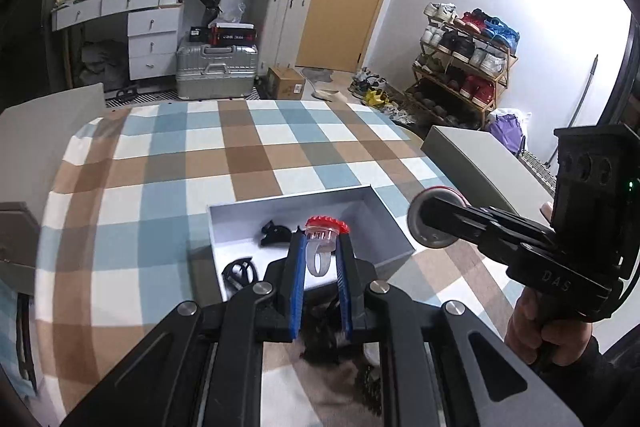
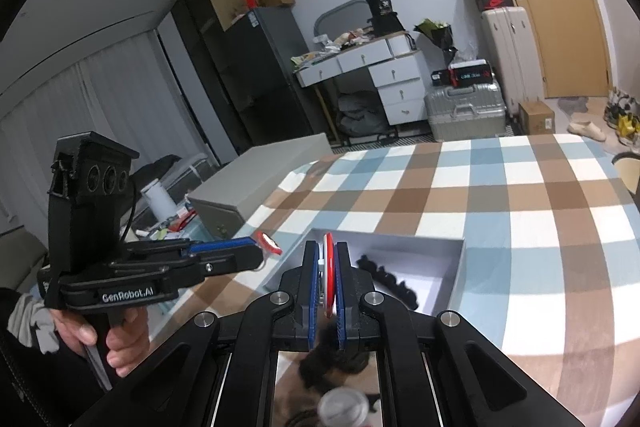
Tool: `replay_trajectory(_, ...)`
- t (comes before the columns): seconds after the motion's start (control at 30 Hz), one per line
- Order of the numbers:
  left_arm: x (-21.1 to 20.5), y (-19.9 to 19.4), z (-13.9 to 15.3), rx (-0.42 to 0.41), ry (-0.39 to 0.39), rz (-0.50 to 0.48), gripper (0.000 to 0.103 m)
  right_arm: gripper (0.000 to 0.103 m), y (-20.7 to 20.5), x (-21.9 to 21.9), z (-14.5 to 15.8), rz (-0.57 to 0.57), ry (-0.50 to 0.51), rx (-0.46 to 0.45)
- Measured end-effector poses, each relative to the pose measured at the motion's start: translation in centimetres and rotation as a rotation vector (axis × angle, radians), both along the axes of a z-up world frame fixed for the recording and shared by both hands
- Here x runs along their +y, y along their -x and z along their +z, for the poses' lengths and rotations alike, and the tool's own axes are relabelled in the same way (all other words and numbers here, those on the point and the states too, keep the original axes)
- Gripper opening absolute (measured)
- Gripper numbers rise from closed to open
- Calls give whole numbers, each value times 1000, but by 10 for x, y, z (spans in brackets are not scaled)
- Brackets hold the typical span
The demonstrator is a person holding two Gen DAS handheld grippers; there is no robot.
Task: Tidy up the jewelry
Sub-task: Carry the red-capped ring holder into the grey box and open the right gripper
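Observation:
My left gripper (image 1: 321, 241) is shut on a clear plastic toy ring with a red toothed top (image 1: 325, 233), held above the open white box (image 1: 382, 205) on the checked tablecloth. It also shows in the right wrist view (image 2: 267, 243). My right gripper (image 2: 329, 254) is shut on a round red-and-white disc (image 2: 328, 273), held edge-on over the box (image 2: 454, 269); in the left wrist view the disc (image 1: 434, 217) shows face-on at the box's right. Inside the box lie black hair clips (image 1: 273, 231) and a black looped piece (image 1: 239, 271).
A dark pile of jewelry (image 1: 334, 341) lies on the cloth below my fingers, near the box's front. A grey lid or panel (image 1: 476, 163) stands at the table's right edge, another grey box (image 2: 256, 179) at the left. Room clutter lies beyond the table.

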State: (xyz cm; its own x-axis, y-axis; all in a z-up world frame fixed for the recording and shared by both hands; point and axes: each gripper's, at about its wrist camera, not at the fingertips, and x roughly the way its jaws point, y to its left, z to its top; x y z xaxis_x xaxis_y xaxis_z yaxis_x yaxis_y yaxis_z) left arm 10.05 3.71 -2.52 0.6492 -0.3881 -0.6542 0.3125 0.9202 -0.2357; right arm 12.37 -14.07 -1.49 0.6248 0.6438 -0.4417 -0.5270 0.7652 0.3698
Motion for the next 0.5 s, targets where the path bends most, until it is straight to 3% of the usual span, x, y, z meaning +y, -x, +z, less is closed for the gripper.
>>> replay_trajectory(0.5,-22,-39,-28,99,3,-46,10,7,-55,0,-34,-22,49,78)
